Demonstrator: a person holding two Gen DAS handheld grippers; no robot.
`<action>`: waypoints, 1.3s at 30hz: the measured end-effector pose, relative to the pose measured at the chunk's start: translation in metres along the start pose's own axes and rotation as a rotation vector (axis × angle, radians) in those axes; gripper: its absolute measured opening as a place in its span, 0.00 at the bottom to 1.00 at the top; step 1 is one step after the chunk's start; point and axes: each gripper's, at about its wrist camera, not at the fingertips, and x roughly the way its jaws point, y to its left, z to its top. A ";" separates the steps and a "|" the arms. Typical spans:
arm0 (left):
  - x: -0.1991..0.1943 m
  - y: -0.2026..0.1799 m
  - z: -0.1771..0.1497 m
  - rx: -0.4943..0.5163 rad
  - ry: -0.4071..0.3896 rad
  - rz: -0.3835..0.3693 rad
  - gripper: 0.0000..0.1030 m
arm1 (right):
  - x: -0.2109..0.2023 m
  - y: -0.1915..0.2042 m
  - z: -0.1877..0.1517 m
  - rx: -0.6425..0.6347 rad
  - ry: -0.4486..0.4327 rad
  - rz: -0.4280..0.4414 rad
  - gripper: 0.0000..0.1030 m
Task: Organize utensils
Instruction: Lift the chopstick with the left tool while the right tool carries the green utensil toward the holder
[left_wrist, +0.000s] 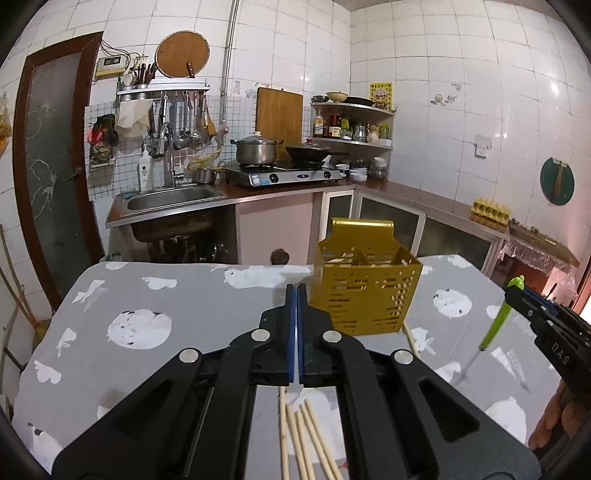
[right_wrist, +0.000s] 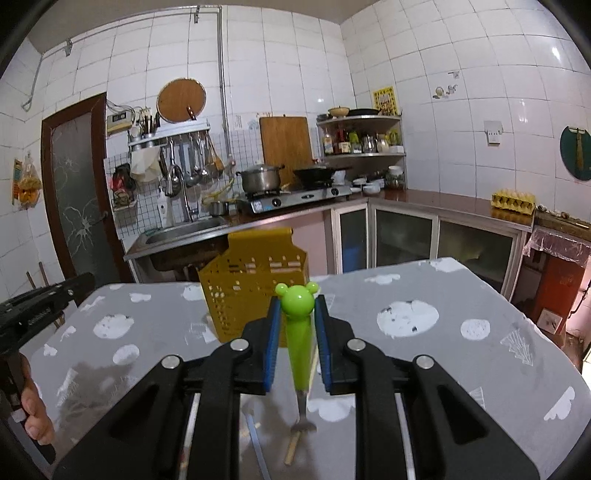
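A yellow perforated utensil holder (left_wrist: 365, 286) stands on the table and has chopsticks inside; it also shows in the right wrist view (right_wrist: 251, 291). My left gripper (left_wrist: 296, 291) is shut and empty, just left of the holder. Several wooden chopsticks (left_wrist: 303, 439) lie on the cloth under it. My right gripper (right_wrist: 297, 306) is shut on a green fork (right_wrist: 297, 332) with a bear-head handle, tines hanging down above the table; the fork (left_wrist: 498, 317) and that gripper (left_wrist: 515, 293) show at the right of the left wrist view.
The table wears a grey cloth with white prints (left_wrist: 140, 325). One chopstick (right_wrist: 293, 448) and a metal strip (right_wrist: 256, 439) lie below the right gripper. Behind are a sink (left_wrist: 173, 199), a stove with pots (left_wrist: 280, 173), counter cabinets and an egg tray (left_wrist: 491, 208).
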 end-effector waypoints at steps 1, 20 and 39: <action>0.003 0.001 0.005 -0.008 0.004 -0.019 0.00 | 0.001 0.002 0.003 0.001 -0.003 0.002 0.18; 0.037 0.025 0.004 -0.008 0.156 -0.034 0.01 | 0.010 -0.013 0.022 0.121 0.038 0.079 0.19; 0.153 0.038 -0.091 0.035 0.591 0.095 0.76 | 0.016 -0.007 0.013 0.044 0.122 0.012 0.19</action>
